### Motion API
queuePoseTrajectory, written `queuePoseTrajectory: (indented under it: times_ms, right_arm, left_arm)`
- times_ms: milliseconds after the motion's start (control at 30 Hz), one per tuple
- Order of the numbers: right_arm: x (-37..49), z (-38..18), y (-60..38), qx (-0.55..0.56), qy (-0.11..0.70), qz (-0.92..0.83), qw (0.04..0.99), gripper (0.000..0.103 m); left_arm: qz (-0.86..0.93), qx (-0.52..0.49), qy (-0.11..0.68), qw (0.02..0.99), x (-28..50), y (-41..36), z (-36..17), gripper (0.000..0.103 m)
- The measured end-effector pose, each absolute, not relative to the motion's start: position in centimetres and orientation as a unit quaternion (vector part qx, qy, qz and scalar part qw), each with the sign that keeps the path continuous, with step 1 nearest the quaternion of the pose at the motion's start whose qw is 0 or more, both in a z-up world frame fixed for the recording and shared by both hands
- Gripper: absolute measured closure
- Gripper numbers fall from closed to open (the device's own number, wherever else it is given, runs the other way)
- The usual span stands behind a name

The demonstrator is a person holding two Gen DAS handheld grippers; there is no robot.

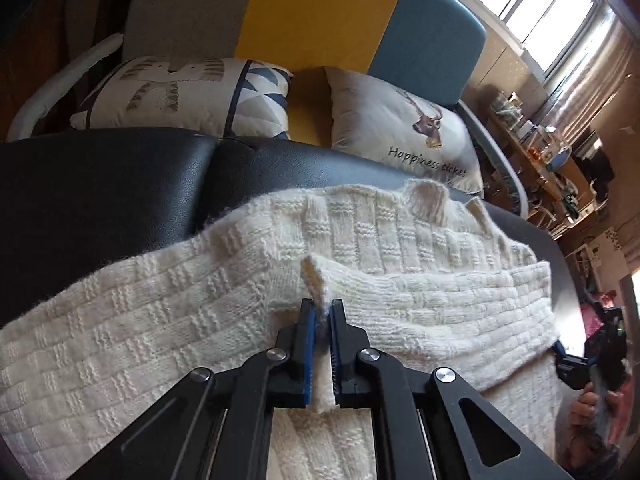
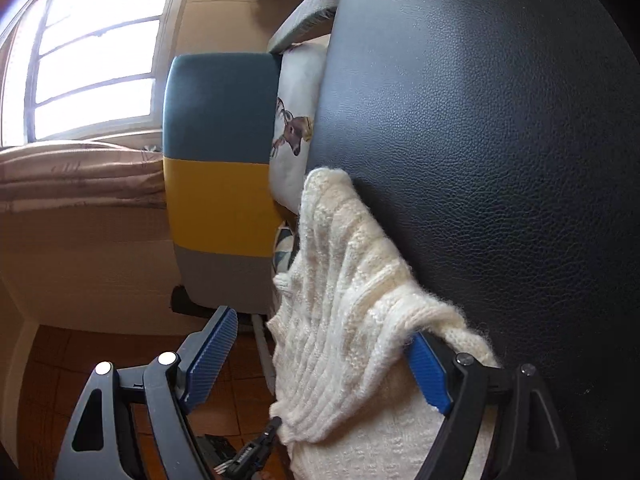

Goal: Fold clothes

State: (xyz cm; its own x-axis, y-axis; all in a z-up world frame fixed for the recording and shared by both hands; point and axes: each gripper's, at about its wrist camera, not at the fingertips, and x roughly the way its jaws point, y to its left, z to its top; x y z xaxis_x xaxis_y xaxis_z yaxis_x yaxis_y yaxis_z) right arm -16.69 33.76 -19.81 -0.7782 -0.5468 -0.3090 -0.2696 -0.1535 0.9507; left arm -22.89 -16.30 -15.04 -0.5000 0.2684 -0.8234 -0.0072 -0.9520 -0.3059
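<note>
Sweater point(image 1: 248, 312), cream and chunky-knit, lies spread on a black cushion point(image 1: 100, 184), its long axis running left to right across the left wrist view, with a folded band laid over its near half. Left gripper point(image 1: 322, 312) is clamped tight on a pinch of that band's edge, knit bunched between the blue pads and a small tuft standing up just beyond them. Right gripper point(image 2: 320, 354) stands wide, jaws apart; one edge of the sweater hangs between them and drapes over one pad, but nothing presses on it. So the left hand is the one that has the cloth. The next fold, I judge, turns on carrying this pinched edge away from the claw, across the sweater toward the pillows point(image 1: 404, 128) behind it.
</note>
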Motion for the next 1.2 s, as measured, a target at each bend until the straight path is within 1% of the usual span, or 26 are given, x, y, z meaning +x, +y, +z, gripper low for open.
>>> queuePoseTrajectory:
  times_ms: [67, 100, 133, 200, 267, 333, 400, 500, 567, 633, 700, 767, 833, 900, 967, 1100, 1200]
  right_arm:
    - [-16.2, -19.1, 33.8, 0.293, -0.641, -0.702, 0.103, 0.019]
    - [-16.0, -19.0, 33.8, 0.291, -0.633, -0.712, 0.089, 0.020]
    - [-16.2, -19.5, 33.7, 0.310, -0.625, -0.713, 0.076, 0.022]
    - [-16.7, -20.1, 33.6, 0.354, -0.603, -0.712, 0.069, 0.037]
    - [-16.5, -19.0, 33.8, 0.382, -0.567, -0.726, 0.074, 0.036]
    - [-16.2, -17.5, 34.0, 0.414, -0.518, -0.745, 0.076, 0.036]
    - [-15.5, -15.2, 34.1, 0.432, -0.440, -0.784, 0.065, 0.036]
    - [-15.5, -11.9, 33.4, 0.424, -0.336, -0.838, 0.075, 0.036]
    - [-16.8, -10.4, 32.0, 0.419, -0.276, -0.860, 0.093, 0.037]
    - [-19.3, -10.5, 29.7, 0.438, -0.209, -0.869, 0.100, 0.046]
    - [-21.8, -10.9, 27.6, 0.455, -0.148, -0.872, 0.104, 0.049]
    - [-24.2, -11.8, 26.0, 0.461, -0.101, -0.875, 0.104, 0.049]
    - [-26.6, -13.6, 25.5, 0.483, -0.079, -0.867, 0.093, 0.049]
    - [-28.2, -15.0, 25.5, 0.487, -0.063, -0.868, 0.080, 0.052]
    - [-29.1, -16.0, 25.6, 0.483, -0.047, -0.871, 0.069, 0.053]
    - [-28.7, -16.2, 24.9, 0.474, -0.019, -0.878, 0.063, 0.052]
    - [-28.7, -15.5, 25.0, 0.489, -0.030, -0.870, 0.060, 0.052]
  left_arm:
    - [0.854, -0.503, -0.114, 0.067, -22.9, -15.9, -15.9, 0.096]
    - [0.854, -0.505, -0.108, 0.063, -22.8, -15.7, -16.2, 0.096]
    - [0.855, -0.504, -0.106, 0.061, -22.7, -15.6, -16.2, 0.096]
    - [0.850, -0.510, -0.118, 0.061, -22.7, -15.9, -16.0, 0.094]
    - [0.849, -0.511, -0.124, 0.055, -22.5, -16.4, -15.4, 0.092]
    - [0.855, -0.502, -0.122, 0.039, -22.0, -17.1, -14.2, 0.092]
    - [0.867, -0.481, -0.126, 0.024, -21.0, -17.9, -12.7, 0.092]
    - [0.876, -0.453, -0.160, 0.049, -19.6, -18.2, -10.9, 0.091]
    - [0.876, -0.451, -0.152, 0.077, -19.1, -16.8, -10.6, 0.091]
    - [0.877, -0.454, -0.127, 0.092, -19.1, -14.9, -10.9, 0.091]
    - [0.878, -0.457, -0.105, 0.097, -19.5, -13.6, -11.7, 0.091]
    - [0.875, -0.467, -0.085, 0.094, -20.1, -12.6, -12.9, 0.091]
    - [0.864, -0.493, -0.069, 0.074, -21.1, -12.4, -15.0, 0.091]
    - [0.862, -0.497, -0.066, 0.072, -21.2, -12.6, -16.4, 0.091]
    - [0.865, -0.490, -0.073, 0.076, -20.9, -12.9, -16.5, 0.091]
    - [0.868, -0.484, -0.077, 0.076, -20.7, -12.9, -16.2, 0.091]
    - [0.875, -0.465, -0.102, 0.080, -20.2, -13.0, -14.5, 0.091]
